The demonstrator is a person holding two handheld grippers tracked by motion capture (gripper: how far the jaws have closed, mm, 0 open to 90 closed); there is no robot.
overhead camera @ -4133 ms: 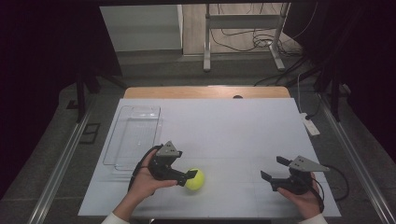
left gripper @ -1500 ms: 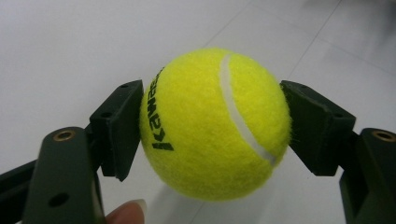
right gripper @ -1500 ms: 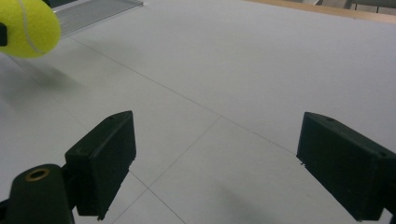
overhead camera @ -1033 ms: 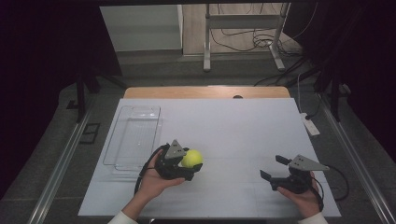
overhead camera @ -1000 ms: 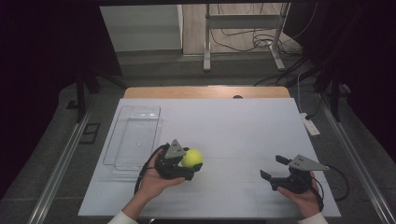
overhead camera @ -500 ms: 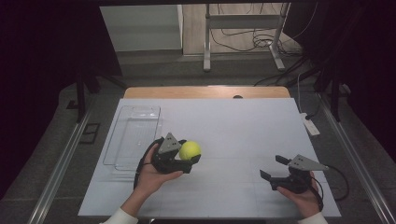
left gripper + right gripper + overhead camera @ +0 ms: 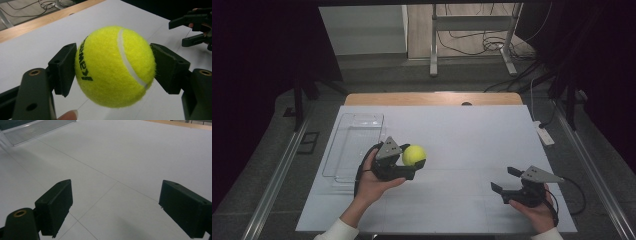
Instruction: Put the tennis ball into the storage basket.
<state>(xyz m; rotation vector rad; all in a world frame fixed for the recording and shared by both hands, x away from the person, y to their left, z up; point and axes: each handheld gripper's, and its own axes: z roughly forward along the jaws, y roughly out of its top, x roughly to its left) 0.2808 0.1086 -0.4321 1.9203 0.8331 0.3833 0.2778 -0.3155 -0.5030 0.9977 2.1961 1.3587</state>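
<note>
White table (image 7: 462, 130), clear tray (image 7: 354, 145) at 9 empty; left gripper (image 7: 412, 162) clamping tennis ball (image 7: 414, 155), prob tray-bound; right gripper (image 7: 504, 181) at 4, jaws apart, idle.

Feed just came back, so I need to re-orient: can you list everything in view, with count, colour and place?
tennis ball: 1, yellow-green, clamped between the left tongs' jaws, above the table
clear tray: 1, transparent, left part of the table, nothing visible in it
table: 1, white top, wooden far edge
power strip: 1, white, right table edge
metal stand: 1, grey, on the floor beyond the table
left tongs: 1, black, left-centre, held in hand
right tongs: 1, black, near right, open, empty
</note>
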